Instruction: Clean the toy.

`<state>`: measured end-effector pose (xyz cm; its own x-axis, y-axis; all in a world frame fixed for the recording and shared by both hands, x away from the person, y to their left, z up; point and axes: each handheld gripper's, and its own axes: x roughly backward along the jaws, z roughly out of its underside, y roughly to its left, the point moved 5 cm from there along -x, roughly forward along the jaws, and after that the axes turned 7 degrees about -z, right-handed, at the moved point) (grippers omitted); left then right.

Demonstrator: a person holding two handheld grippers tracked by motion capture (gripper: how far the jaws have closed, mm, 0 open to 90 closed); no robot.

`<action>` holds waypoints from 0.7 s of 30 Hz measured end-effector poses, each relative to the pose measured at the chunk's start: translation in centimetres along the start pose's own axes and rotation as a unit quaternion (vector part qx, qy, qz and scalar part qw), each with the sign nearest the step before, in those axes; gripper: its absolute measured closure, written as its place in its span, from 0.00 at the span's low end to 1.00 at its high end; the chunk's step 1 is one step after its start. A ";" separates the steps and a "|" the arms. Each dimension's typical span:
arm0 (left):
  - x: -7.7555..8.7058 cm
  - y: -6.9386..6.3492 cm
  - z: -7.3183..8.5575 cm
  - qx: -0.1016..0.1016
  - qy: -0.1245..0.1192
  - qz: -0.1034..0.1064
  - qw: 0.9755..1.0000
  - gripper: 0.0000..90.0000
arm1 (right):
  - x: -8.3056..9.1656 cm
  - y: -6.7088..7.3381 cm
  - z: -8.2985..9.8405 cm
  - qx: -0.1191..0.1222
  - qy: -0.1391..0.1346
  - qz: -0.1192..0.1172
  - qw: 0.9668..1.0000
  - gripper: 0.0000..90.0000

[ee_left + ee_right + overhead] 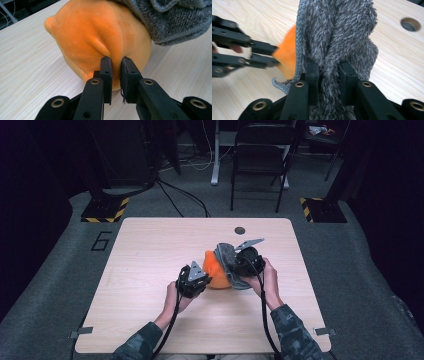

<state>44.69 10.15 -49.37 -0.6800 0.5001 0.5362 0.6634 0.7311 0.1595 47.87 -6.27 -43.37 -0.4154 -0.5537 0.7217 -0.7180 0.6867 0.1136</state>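
Note:
An orange plush toy [216, 270] lies near the middle of the wooden table [150, 250], partly covered by a grey fuzzy cloth [227, 260]. My left gripper [116, 72] is shut on a fold of the orange plush [100, 37] at its near side; in the high view the left gripper [199, 279] sits at the toy's left. My right gripper [329, 75] is shut on a bunched fold of the grey cloth [337, 32], lifting it over the toy; from above the right gripper [240, 262] is at the toy's right. The orange plush [285, 57] peeks out beside the cloth.
A round hole [240, 230] is set in the table near its far edge. Behind the table stand a folding chair [260, 155] and two stands with yellow-black striped bases [105, 209]. Both forearms come in over the table's near edge.

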 end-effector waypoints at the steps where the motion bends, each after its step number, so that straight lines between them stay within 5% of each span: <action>1: 0.0 -0.1 0.0 -0.004 0.003 -0.001 1.000 0.90 | -0.2 0.3 0.0 -0.001 0.002 -0.002 1.000 0.81; 9: -0.3 0.0 0.3 -0.007 0.006 0.001 1.000 0.89 | -1.5 -1.0 0.9 -0.002 0.025 0.020 0.999 0.81; 21: -0.4 0.2 0.5 -0.004 0.007 0.002 1.000 0.87 | -2.5 -3.8 2.8 -0.042 0.059 0.032 0.997 0.81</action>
<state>44.96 10.33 -50.02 -0.6730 0.4965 0.5483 0.6687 0.7252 0.1641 50.04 -8.82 -47.55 -0.3861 -0.4521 0.8041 -0.6406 0.7586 0.1189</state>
